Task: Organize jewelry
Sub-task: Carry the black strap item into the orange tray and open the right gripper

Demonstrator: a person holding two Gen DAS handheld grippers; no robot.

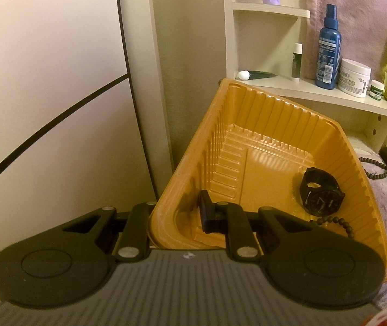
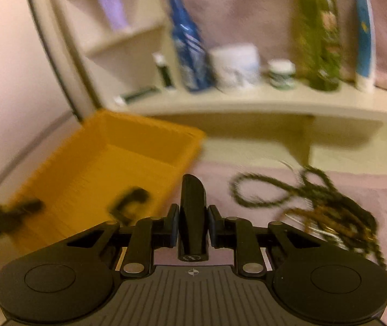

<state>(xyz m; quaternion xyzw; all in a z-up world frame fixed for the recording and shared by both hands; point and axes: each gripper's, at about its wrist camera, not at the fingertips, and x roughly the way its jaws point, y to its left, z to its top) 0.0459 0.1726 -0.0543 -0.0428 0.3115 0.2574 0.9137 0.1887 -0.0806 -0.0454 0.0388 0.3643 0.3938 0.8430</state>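
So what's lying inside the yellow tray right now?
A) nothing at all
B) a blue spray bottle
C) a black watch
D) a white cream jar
C: in the left wrist view a black watch lies on the floor of the yellow tray, with a few dark beads beside it; the bottles and jars stand on the shelf behind.

Motion blur smears the beaded strands, perhaps necklaces.

Left gripper clamped tight, angled downward, right gripper nearly closed, angled downward
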